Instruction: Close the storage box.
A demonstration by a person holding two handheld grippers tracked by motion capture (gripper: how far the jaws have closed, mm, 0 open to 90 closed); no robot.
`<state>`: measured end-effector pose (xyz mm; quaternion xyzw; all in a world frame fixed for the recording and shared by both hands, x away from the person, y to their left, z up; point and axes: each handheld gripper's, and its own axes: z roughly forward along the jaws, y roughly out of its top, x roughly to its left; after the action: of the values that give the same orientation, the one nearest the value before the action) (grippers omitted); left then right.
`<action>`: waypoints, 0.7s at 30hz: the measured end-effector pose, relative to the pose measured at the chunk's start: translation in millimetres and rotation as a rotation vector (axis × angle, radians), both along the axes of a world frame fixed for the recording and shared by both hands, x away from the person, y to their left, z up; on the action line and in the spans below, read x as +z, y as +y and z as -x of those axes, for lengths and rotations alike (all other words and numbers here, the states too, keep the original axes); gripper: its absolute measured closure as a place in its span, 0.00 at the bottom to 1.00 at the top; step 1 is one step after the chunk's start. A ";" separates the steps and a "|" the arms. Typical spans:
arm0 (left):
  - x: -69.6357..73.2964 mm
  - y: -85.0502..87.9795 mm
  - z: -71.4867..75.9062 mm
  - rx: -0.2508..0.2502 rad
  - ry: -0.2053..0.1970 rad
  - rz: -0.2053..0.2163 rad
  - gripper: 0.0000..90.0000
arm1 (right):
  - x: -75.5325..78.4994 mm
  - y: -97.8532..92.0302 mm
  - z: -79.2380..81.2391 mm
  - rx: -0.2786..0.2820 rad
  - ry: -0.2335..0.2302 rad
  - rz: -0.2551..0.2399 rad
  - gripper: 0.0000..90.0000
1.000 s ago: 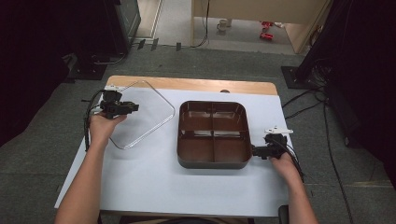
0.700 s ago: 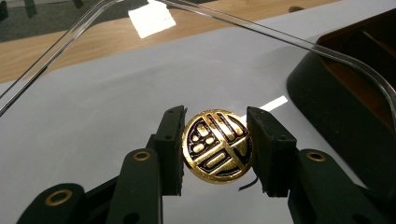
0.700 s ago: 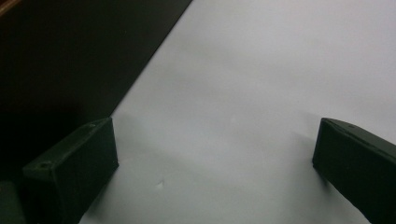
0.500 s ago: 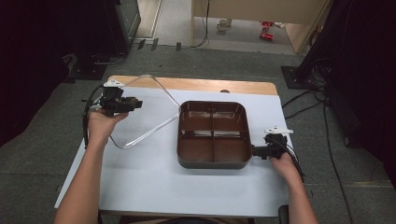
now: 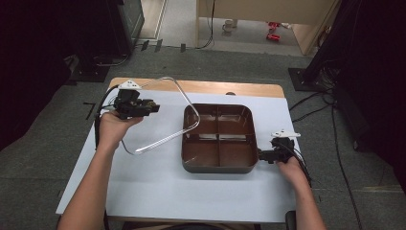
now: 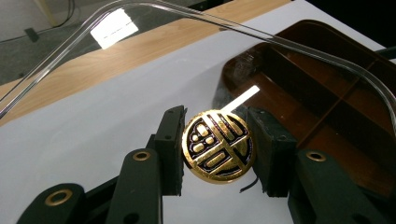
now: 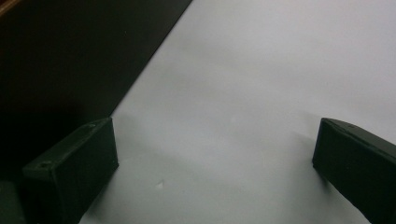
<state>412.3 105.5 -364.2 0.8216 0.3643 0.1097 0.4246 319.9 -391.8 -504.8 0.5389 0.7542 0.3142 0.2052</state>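
Holding the clear lid (image 5: 165, 112) in our left gripper (image 5: 154, 106), we have its jaws clamped on the lid's gold round sticker (image 6: 218, 145), and the lid hangs tilted above the white table (image 5: 158, 184), its right edge over the brown tray (image 5: 219, 165). Our right gripper (image 5: 260, 155) rests just beside the tray's right wall, jaws wide apart around nothing.
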 end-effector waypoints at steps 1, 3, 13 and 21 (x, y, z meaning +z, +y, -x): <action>-0.5 -4.0 0.7 -0.011 -0.001 -0.004 0.67 | -0.1 0.0 0.0 0.000 0.000 0.000 0.00; -2.5 -14.3 2.6 -0.036 -0.001 -0.007 0.67 | -0.1 0.0 0.0 0.001 -0.001 0.001 0.00; -15.3 -48.8 7.1 -0.119 0.005 -0.003 0.67 | -0.1 -0.1 0.0 0.001 -0.001 0.001 0.00; -24.1 -80.2 12.9 -0.198 -0.006 0.005 0.67 | 0.0 0.0 0.0 0.000 -0.001 0.000 0.00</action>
<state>399.3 25.3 -388.3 0.8521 0.2803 0.0684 0.4366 319.9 -391.8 -504.8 0.5388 0.7541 0.3143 0.2054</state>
